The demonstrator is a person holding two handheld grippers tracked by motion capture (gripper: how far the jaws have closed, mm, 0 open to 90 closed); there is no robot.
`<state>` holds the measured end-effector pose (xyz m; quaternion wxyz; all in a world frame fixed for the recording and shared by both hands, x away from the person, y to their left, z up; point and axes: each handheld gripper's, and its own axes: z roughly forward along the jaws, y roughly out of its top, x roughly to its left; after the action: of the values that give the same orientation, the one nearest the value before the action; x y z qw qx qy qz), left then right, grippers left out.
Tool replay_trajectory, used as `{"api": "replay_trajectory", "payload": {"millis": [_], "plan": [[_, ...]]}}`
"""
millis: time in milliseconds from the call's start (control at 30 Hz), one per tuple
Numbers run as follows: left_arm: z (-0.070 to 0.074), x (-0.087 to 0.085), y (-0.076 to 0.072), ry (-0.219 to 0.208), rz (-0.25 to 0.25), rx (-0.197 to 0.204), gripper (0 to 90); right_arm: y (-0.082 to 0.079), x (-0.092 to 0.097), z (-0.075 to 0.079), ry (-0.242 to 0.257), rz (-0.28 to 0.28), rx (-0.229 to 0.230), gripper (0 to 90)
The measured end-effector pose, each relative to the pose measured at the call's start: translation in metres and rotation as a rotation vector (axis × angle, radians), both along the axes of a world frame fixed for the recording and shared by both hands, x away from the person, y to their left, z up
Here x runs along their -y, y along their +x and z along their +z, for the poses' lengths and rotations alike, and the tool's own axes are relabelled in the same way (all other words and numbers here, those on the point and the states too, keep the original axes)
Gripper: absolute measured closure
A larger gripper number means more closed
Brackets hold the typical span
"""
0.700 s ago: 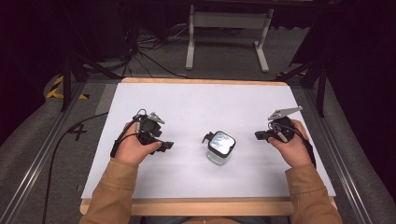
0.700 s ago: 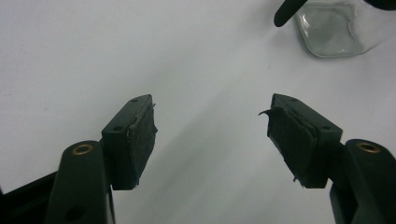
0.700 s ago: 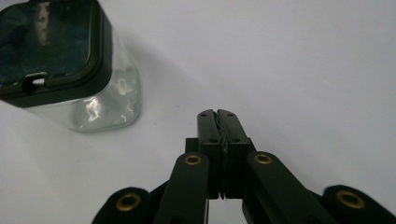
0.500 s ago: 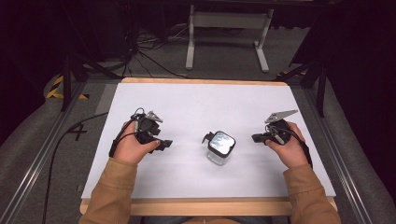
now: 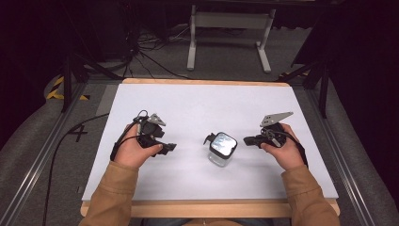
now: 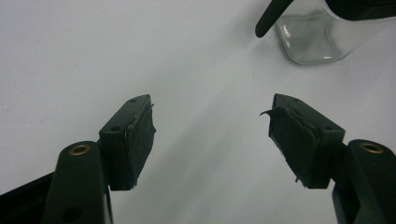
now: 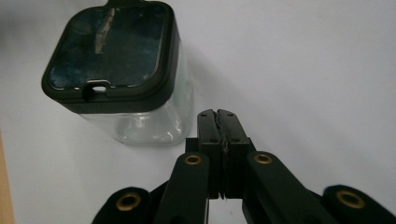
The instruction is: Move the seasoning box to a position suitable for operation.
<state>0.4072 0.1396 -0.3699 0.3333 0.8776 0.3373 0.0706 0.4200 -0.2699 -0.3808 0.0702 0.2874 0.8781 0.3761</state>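
A small square clear jar (image 5: 221, 149) with a black lid stands upright near the middle of the white table; a black flap sticks out at its left side. My left gripper (image 5: 168, 147) rests left of the jar, open, with nothing between its pads (image 6: 140, 135); the jar's glass base (image 6: 310, 42) lies ahead at the upper right. My right gripper (image 5: 248, 140) sits just right of the jar, jaws pressed together and empty. Its tips (image 7: 218, 116) stand beside the jar's wall (image 7: 140, 79), apart from it.
The white table top (image 5: 197, 103) has a wooden edge at front and back. A cable (image 5: 61, 146) trails off the left side. A metal stand (image 5: 228, 28) and cables lie on the dark floor beyond the table.
My right hand has shifted slightly left, toward the jar. The left hand and the jar stay where they were.
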Motion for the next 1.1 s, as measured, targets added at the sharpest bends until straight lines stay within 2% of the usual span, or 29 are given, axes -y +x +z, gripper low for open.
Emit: {"api": "replay_trajectory", "payload": {"millis": [300, 567, 733, 800, 833, 1100], "plan": [[-0.003, -0.008, -0.005, 0.000, 0.027, -0.008, 31.2, 0.008, -0.022, -0.011, -0.018, 0.069, -0.019, 90.0], [-0.003, -0.006, -0.005, 0.008, 0.017, -0.005, 31.1, 0.008, -0.025, -0.014, -0.032, 0.078, -0.019, 90.0], [-0.002, -0.004, -0.003, -0.003, 0.009, 0.000, 31.1, 0.005, -0.026, -0.014, -0.045, 0.079, -0.025, 90.0], [-0.001, -0.002, -0.002, 0.007, -0.008, -0.009, 31.1, 0.004, -0.026, -0.014, -0.048, 0.088, -0.026, 90.0], [-0.002, 0.000, -0.002, -0.004, -0.002, -0.001, 31.1, 0.002, -0.026, -0.014, -0.051, 0.091, -0.029, 90.0], [0.000, 0.008, 0.002, -0.004, -0.027, 0.000, 31.1, -0.009, -0.032, -0.015, -0.087, 0.123, -0.045, 90.0]]}}
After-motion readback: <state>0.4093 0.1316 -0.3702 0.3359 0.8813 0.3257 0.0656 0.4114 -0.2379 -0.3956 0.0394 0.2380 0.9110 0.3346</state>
